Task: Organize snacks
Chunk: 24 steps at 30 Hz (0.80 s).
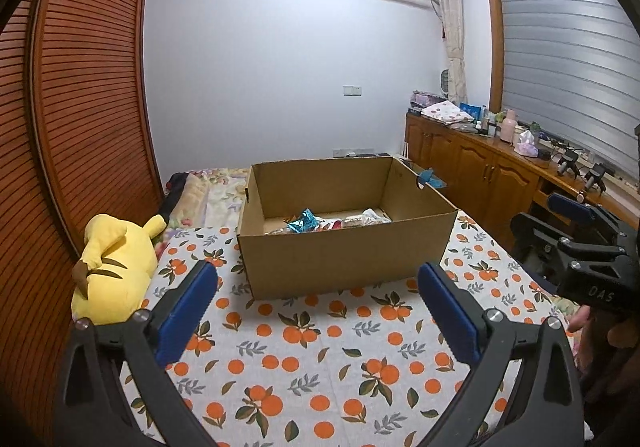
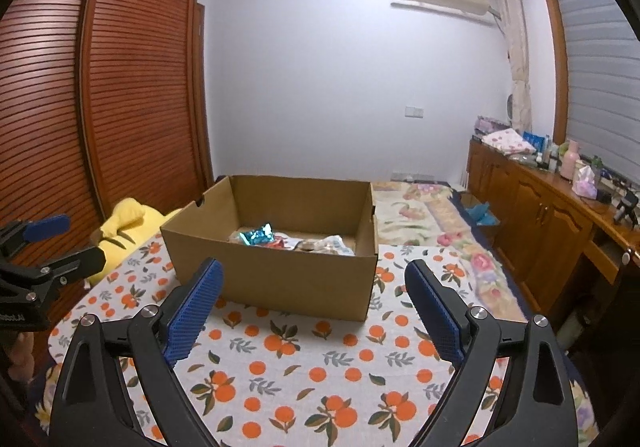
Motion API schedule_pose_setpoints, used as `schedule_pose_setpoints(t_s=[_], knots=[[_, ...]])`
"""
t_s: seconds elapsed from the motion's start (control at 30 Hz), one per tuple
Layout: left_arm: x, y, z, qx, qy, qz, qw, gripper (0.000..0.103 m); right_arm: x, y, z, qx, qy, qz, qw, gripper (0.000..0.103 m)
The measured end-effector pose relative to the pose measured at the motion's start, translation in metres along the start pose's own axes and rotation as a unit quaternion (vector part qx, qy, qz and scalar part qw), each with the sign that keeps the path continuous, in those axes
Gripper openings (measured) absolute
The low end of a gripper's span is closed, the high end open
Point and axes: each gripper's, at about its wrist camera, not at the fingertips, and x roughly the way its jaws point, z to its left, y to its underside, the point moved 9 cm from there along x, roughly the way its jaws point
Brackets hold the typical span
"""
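Both the left gripper [image 1: 318, 297] and right gripper [image 2: 314, 297] are held wide open and empty (nothing between the blue pads). The wrapped snacks [image 1: 332, 223] lie inside the open brown cardboard box [image 1: 344, 259] on the orange-print bed cover [image 1: 320, 367]. The light box could be shoved or tipped by a careless reach over its tall near wall.

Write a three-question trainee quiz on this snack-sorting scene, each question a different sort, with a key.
1. True or false: the left gripper is shut on a snack packet.
2. Multiple choice: where do the snacks lie? A) scattered on the orange-print cloth B) inside the cardboard box C) on the wooden sideboard
3. Fill in: the toy lying to the left of the box is a ____ plush.

Key
1. False: its jaws stand wide apart and hold nothing; the right gripper is likewise open.
2. B
3. yellow
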Motion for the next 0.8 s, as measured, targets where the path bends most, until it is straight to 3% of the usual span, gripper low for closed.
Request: schedule_pose_setpoints(t_s=[0.8], knots=[[-0.0047, 0.0087, 0.0073, -0.010, -0.005, 0.002, 0.9999, 0.101, -0.0070, 0.0074, 0.0010, 0.006, 0.009, -0.002, 1.000, 0.094]])
